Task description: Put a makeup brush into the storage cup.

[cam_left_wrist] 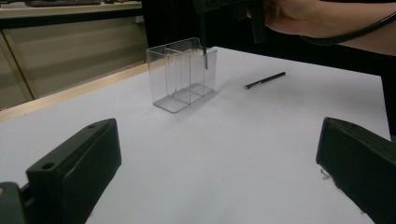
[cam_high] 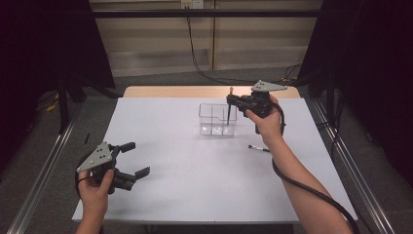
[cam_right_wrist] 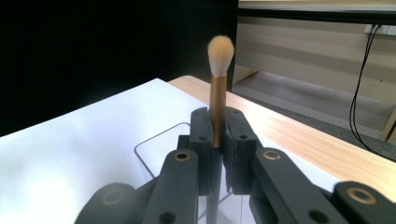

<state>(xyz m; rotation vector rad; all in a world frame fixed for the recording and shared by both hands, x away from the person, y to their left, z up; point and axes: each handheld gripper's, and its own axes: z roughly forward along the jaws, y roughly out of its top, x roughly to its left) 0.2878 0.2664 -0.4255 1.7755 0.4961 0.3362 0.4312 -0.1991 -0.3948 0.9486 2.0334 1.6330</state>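
Makeup brush held upright over the clear organizer, frame centre.
Right gripper (cam_high: 233, 103) is clamped on the makeup brush (cam_right_wrist: 218, 100) above the clear organizer (cam_high: 217, 119); left gripper (cam_high: 132, 159), jaws apart, hovers lower left over bare white tabletop (cam_high: 195, 175); no writing legible.

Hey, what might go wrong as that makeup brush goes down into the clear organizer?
The right tongs pinch the brush only on its slim gold ferrule, so it may slip or tilt. Its dark handle tip hangs near the wall of the light clear organizer; catching an inner divider could nudge or tip it, and the left tongs are open and apart from it. A second brush lies loose nearby.
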